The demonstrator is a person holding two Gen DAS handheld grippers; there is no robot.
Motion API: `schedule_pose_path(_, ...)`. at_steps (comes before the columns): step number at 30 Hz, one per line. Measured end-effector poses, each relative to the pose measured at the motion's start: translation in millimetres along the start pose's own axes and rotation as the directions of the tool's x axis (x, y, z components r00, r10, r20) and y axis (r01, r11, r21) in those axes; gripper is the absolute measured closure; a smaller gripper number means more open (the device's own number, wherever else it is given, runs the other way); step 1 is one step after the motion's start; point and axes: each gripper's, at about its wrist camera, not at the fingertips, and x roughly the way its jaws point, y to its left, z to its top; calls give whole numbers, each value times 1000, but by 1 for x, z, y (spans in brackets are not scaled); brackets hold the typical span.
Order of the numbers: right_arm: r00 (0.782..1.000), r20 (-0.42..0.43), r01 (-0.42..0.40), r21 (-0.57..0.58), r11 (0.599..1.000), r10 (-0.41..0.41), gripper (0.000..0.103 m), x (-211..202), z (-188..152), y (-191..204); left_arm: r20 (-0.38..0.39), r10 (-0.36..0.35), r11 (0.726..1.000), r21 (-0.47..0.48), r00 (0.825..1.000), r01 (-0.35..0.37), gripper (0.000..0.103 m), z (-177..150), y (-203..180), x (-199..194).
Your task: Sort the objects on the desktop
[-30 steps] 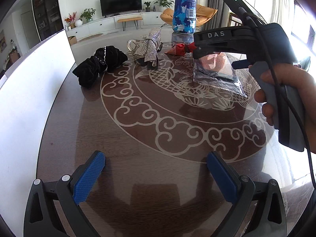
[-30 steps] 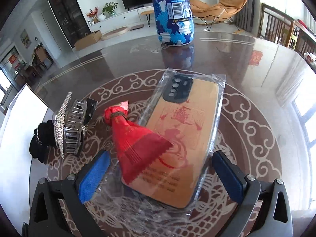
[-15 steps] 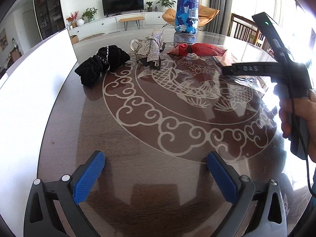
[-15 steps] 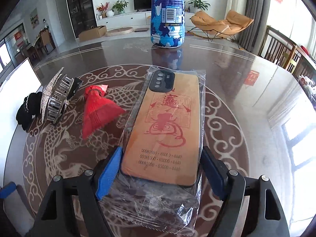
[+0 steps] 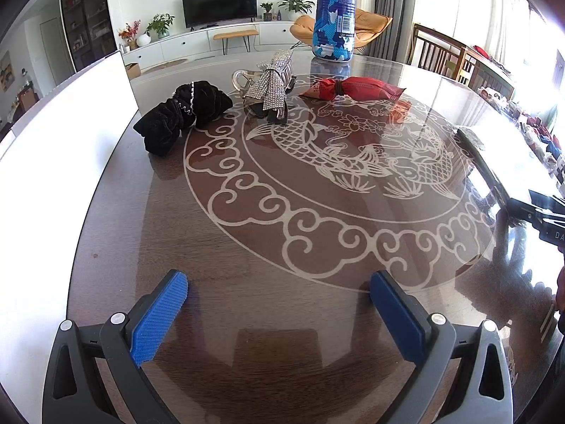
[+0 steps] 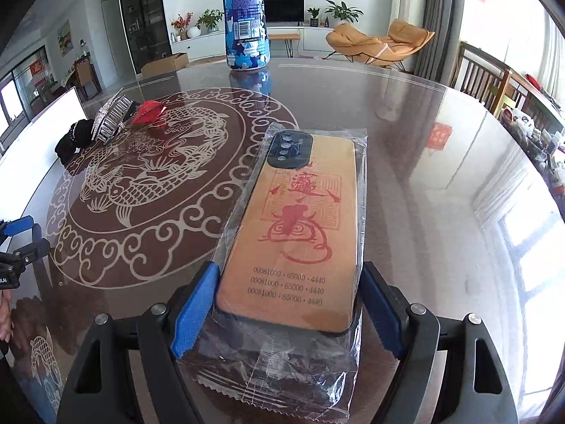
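Item 1, nearest: right gripper (image 6: pixel 287 304), pads closed against both long sides of phone case (image 6: pixel 300 233) in clear bag, near end gripped, far end pointing 12 o'clock over table (image 6: pixel 441 212).

Item 2: left gripper (image 5: pixel 279 314), spread wide, nothing between pads, above bare tabletop.

Item 3, far, left view: black scrunchie (image 5: pixel 182 115) at 10 o'clock; rhinestone hair clip (image 5: pixel 272 84) approx. 12; red pouch (image 5: pixel 353 88) at 1; blue camo can (image 5: pixel 333 12) beyond.

Progress est.: early. 1 item in hand, not yet placed; 3 small items apparently unsorted. Destination not identifiable.
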Motion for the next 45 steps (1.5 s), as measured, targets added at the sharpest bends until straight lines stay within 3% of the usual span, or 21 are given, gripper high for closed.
schedule_pose_path(4, 1000, -8, -3, -11, 1000, 3, 14, -6, -3, 4, 0, 0, 1000, 0, 1000, 0, 0, 0, 0, 0)
schedule_pose_path(12, 1000, -18, 3, -6, 1000, -4, 7, -5, -4, 4, 0, 0, 1000, 0, 1000, 0, 0, 0, 0, 0)
schedule_pose_path(45, 1000, -22, 11, -3, 1000, -11, 4, -4, -4, 4, 0, 0, 1000, 0, 1000, 0, 0, 0, 0, 0)
